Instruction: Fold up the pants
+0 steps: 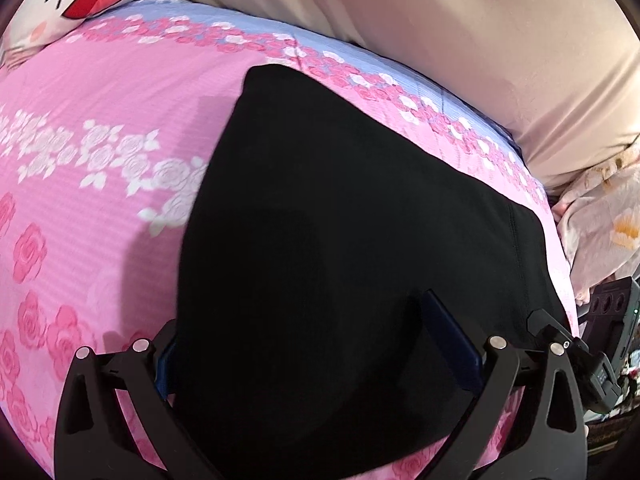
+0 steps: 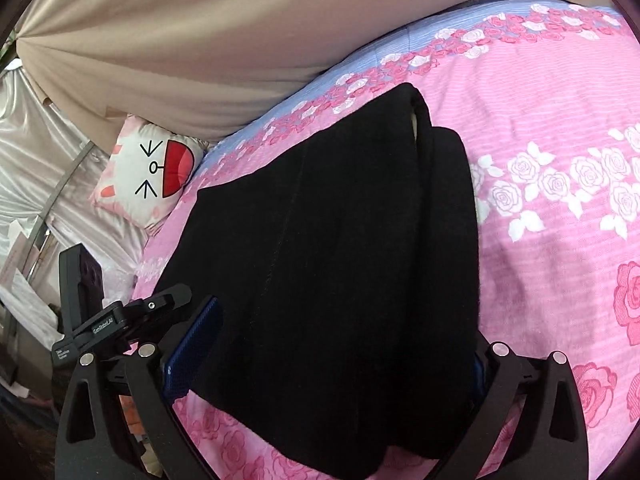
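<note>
Fingers of both grippers stand wide apart with black cloth lying between them. Left gripper (image 1: 320,344): blue pads spread, one pad (image 1: 452,344) showing at the right edge of the cloth, the other mostly hidden under it. The pads do not press the cloth from both sides; whether any fold is caught underneath cannot be told. Right gripper (image 2: 332,344): same stance, one blue pad (image 2: 192,348) bare at the left edge of the cloth, the other nearly covered at the right edge.

Pants (image 2: 340,220): black, lying on the pink bedsheet (image 2: 540,92), already doubled into a broad slab. In the right wrist view a second layer shows as a rolled edge on the side away from the pillow, with a pale slit at the far end where the layers part. A lengthwise seam runs down the middle. Near end of the pants reaches back between both sets of fingers; far end stops short of the blue band with pink roses along the far edge of the sheet.

Beyond the pants: beige curtain (image 2: 200,40) hangs behind the sheet's far edge. Cartoon-face pillow (image 2: 150,168) sits at the far corner, well apart from the pants. Floral quilt (image 1: 600,224) lies bunched at the opposite end, under the curtain.
</note>
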